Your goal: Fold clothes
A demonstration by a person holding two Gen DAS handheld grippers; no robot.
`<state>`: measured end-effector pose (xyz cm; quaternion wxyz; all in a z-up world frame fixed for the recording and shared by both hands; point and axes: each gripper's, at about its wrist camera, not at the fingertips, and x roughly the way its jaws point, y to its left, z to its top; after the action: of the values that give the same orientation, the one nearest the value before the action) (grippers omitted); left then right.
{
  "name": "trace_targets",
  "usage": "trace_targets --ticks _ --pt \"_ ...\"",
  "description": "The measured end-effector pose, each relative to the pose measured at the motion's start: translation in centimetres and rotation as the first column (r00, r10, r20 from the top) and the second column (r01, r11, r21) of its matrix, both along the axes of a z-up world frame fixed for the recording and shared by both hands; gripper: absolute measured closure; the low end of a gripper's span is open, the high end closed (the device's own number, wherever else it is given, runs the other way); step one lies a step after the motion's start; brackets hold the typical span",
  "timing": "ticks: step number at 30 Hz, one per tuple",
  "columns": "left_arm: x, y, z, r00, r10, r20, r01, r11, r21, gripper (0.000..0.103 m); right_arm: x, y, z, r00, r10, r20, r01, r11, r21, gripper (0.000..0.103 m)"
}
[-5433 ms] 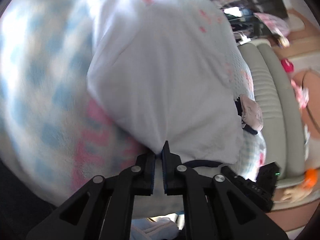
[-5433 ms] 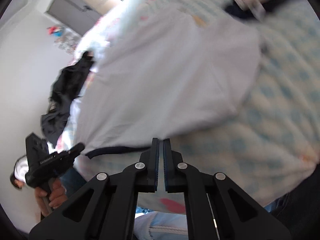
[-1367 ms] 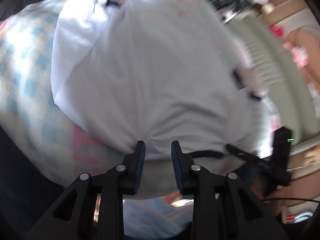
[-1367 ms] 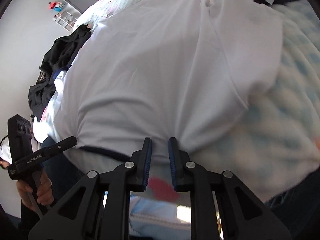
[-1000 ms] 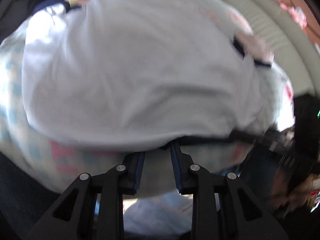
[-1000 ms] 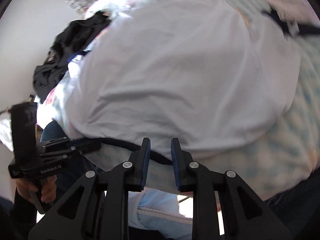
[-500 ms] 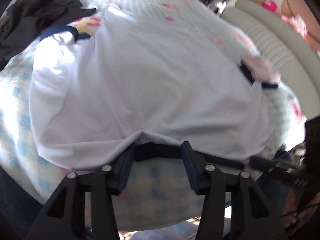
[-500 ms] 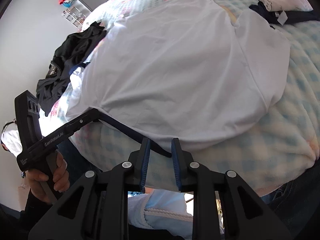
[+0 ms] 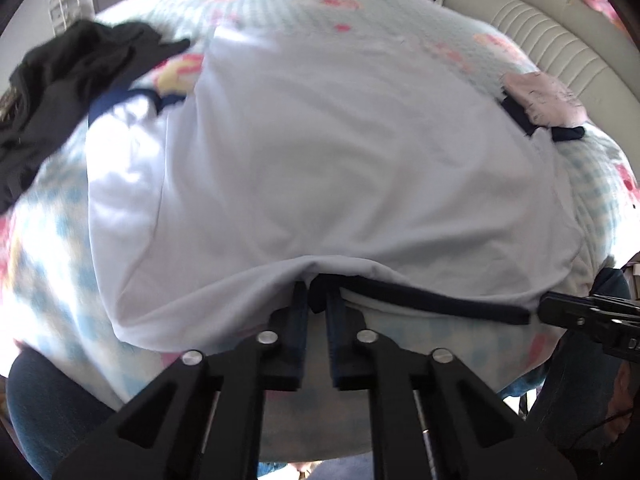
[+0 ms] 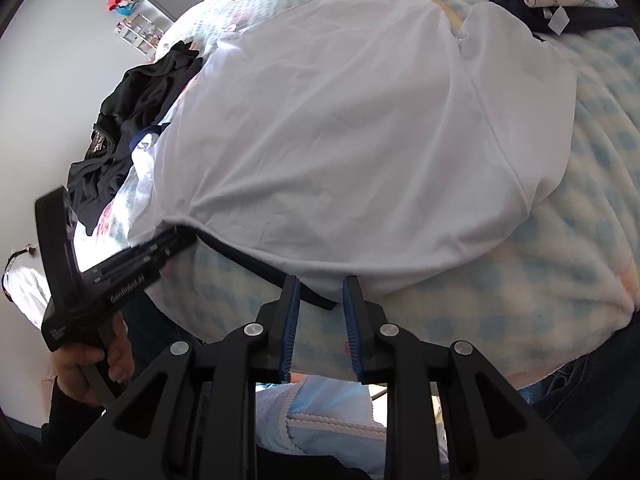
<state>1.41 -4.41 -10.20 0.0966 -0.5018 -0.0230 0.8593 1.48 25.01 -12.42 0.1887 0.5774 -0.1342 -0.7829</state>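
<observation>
A white T-shirt lies spread flat on a bed, its dark navy hem along the near bed edge and its body running away from the grippers toward the far side, so its long axis goes from near edge to far. One short sleeve spreads to the right in the right wrist view; another with a navy cuff shows at the left in the left wrist view. The cloth is thin, smooth knit with soft creases fanning from the hem.

The left gripper has its jaws pressed together on the hem, which bunches between the pads and lifts a small tent of white cloth. The right gripper stands partly parted; the hem crosses between its fingertips, the pads not visibly pressing on it.

Under the shirt is a fluffy blue-and-white checked blanket with pink motifs, bare to the right of the shirt. A black garment heap sits at the far left edge, just beside the sleeve. A pale pink folded item lies near the shirt's far right corner, beside a ribbed beige headboard.
</observation>
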Motion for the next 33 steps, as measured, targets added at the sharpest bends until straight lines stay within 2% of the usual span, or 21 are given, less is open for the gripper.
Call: trace_targets --ticks 4,7,10,11,14,17,18,20,22,23,24,27,30,33 --pt "1.7 -1.1 0.3 1.0 0.014 0.025 -0.016 0.997 0.072 0.098 0.0 -0.2 0.2 1.0 -0.006 -0.008 0.006 1.0 0.002 0.081" --pt "2.2 -2.5 -0.9 0.994 0.021 0.11 -0.034 0.993 0.109 0.098 -0.1 -0.1 -0.1 1.0 -0.016 0.002 0.016 1.0 0.0 0.08" --pt "3.1 -2.9 -2.1 0.976 0.007 0.216 -0.033 0.993 0.114 0.098 -0.4 -0.2 -0.8 1.0 -0.014 0.024 0.014 1.0 0.005 0.077" --pt "3.5 -2.8 -1.7 0.977 -0.013 0.214 -0.017 0.991 0.134 0.097 -0.5 -0.3 -1.1 0.999 -0.012 0.034 0.011 1.0 0.013 0.072" --pt "4.2 -1.9 0.6 0.984 -0.092 0.152 0.059 0.976 0.209 0.097 -0.6 -0.3 -1.2 0.999 -0.006 0.044 0.005 1.0 0.018 0.072" --pt "3.2 -0.2 3.4 0.989 -0.141 0.032 0.131 0.968 0.216 0.094 -1.1 -0.2 -0.1 1.0 0.003 0.009 -0.003 1.0 0.023 0.072" --pt "2.3 0.1 3.6 0.99 -0.143 0.015 0.137 0.969 0.207 0.091 -1.4 -0.2 0.5 1.0 0.003 -0.012 -0.002 1.0 0.031 0.07" --pt "0.6 0.4 3.3 0.992 -0.125 0.013 0.121 0.977 0.176 0.089 -2.2 -0.2 1.4 0.999 -0.007 -0.045 0.009 0.999 0.047 0.064" --pt "-1.3 0.7 1.9 0.994 -0.093 0.049 0.084 0.984 0.156 0.08 -3.2 -0.2 1.6 0.998 -0.019 -0.068 0.023 0.998 0.064 0.06" --pt "-1.9 0.8 1.0 0.993 -0.078 0.088 0.065 0.988 0.144 0.069 -3.6 -0.2 1.7 0.997 -0.025 -0.079 0.03 0.997 0.072 0.058" --pt "-2.5 0.8 0.1 0.99 -0.063 0.126 0.046 0.99 0.131 0.064 -4.1 -0.2 1.3 0.997 -0.029 -0.07 0.035 0.995 0.091 0.058" --pt "-2.4 0.8 -2.6 0.971 -0.047 0.235 0.029 0.996 0.082 0.064 -4.5 0.0 -1.1 0.999 -0.037 0.013 0.035 0.992 0.124 0.058" --pt "-1.4 0.4 -2.2 0.97 -0.057 0.238 0.033 0.994 0.102 0.064 -2.9 0.5 -1.5 0.999 -0.031 0.018 0.029 0.994 0.109 0.059" --pt "-2.3 0.9 0.3 0.989 -0.025 0.142 0.003 0.988 0.154 0.064 -1.8 1.4 0.9 0.999 -0.023 -0.026 0.024 0.999 0.03 0.059"
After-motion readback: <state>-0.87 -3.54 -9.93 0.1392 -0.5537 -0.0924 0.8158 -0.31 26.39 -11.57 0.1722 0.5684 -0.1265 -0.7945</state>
